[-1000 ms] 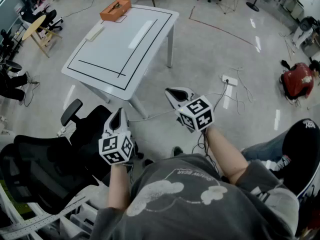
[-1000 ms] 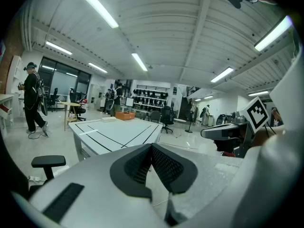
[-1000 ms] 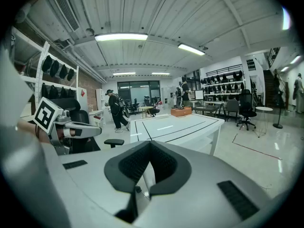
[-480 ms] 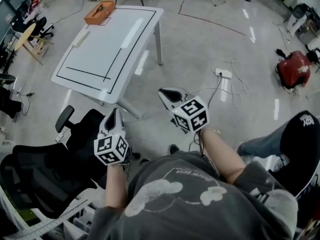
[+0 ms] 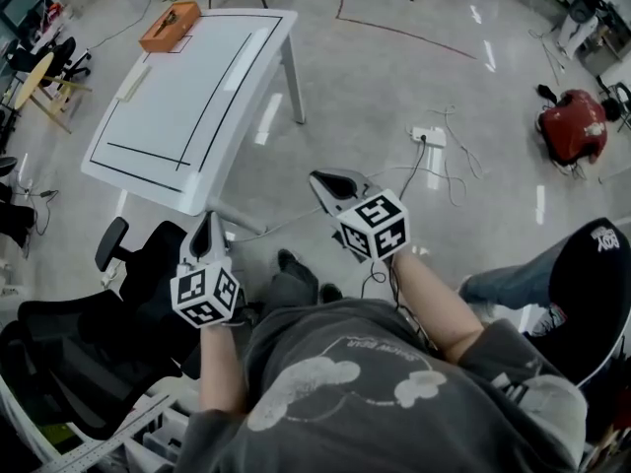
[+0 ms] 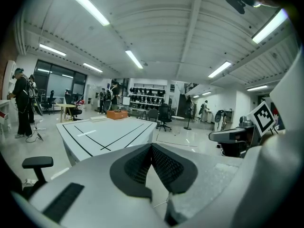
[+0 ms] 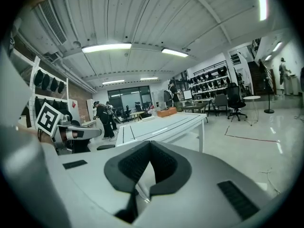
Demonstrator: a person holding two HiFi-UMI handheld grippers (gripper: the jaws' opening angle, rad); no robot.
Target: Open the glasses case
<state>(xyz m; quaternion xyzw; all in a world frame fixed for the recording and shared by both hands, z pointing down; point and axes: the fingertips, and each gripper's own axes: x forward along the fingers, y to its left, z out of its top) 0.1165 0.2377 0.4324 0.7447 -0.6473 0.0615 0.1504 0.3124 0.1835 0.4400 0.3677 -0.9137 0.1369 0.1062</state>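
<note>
An orange case point(image 5: 170, 26) lies at the far end of a white table point(image 5: 168, 136) with black lines, far from both grippers. It also shows small in the left gripper view as the orange case point(image 6: 116, 114) and in the right gripper view as the orange case point(image 7: 167, 111). My left gripper point(image 5: 207, 227) is held in the air short of the table's near corner, shut and empty. My right gripper point(image 5: 325, 183) hangs over bare floor to the table's right, also shut with nothing in it. In their own views the left gripper point(image 6: 151, 146) and right gripper point(image 7: 150, 144) show pads meeting.
A black office chair point(image 5: 108, 304) stands between me and the table. A flat white strip point(image 5: 133, 82) lies on the table near the case. On the floor are a power strip with cables point(image 5: 429, 136) and a red object point(image 5: 572, 126). Another person's black cap point(image 5: 592, 284) is at right.
The table has slid left in the head view. Both grippers have moved with the person, the left one down and leftward. A leg and shoe have come into view below.
</note>
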